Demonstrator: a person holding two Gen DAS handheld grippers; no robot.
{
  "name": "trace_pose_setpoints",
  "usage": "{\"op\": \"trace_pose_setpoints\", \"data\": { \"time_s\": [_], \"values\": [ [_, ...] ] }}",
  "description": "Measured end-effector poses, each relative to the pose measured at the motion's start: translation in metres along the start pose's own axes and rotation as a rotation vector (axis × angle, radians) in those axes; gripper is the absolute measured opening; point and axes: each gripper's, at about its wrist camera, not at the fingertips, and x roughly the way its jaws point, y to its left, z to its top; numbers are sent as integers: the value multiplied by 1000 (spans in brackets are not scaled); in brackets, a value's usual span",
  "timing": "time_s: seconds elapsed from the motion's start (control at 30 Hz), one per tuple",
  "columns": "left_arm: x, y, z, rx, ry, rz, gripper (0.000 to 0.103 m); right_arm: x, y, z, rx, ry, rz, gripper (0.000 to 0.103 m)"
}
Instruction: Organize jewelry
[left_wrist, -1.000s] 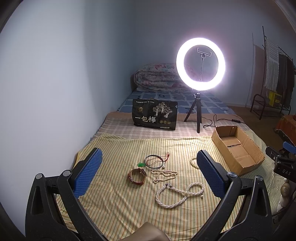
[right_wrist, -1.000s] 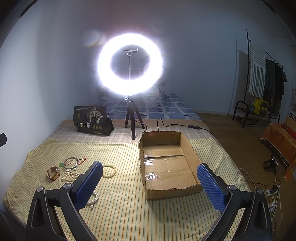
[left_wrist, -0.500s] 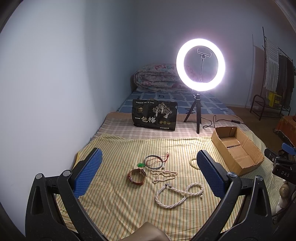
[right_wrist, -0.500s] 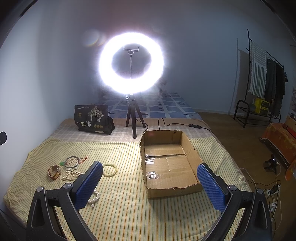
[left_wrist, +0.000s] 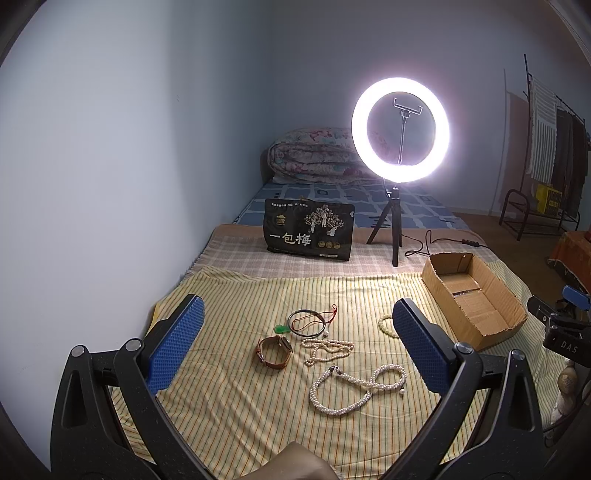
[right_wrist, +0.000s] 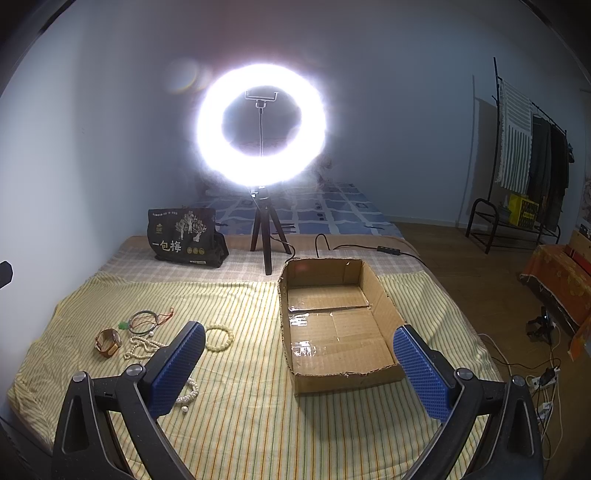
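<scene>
Jewelry lies on a yellow striped cloth (left_wrist: 229, 398): a brown leather watch (left_wrist: 274, 352), a dark bangle with a red cord (left_wrist: 307, 322), a green pendant (left_wrist: 281, 329), a thin pearl chain (left_wrist: 327, 349), a thick pearl necklace (left_wrist: 354, 387) and a cream bead bracelet (right_wrist: 219, 337). An open cardboard box (right_wrist: 340, 325) sits to their right, with nothing in it. My left gripper (left_wrist: 295, 354) hovers open above the jewelry. My right gripper (right_wrist: 297, 369) is open in front of the box; its body also shows at the right edge of the left wrist view.
A lit ring light on a tripod (left_wrist: 399, 129) stands behind the cloth, its cable (right_wrist: 354, 248) trailing right. A black printed bag (left_wrist: 308, 229) stands to its left. A folded quilt (left_wrist: 314, 155) lies at the back. A clothes rack (right_wrist: 524, 158) is far right.
Both views have shifted only slightly; the box sits a little further right in the left wrist view and a little higher in the right. Both grippers stay open and the jewelry has not moved.
</scene>
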Motion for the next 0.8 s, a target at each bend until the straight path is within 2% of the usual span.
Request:
{"op": "trace_pose_setpoints", "data": {
  "time_s": [0.8],
  "values": [
    [-2,1,-2,0,0,-1,103,3,1,-4,1,12,-2,103]
  ]
}}
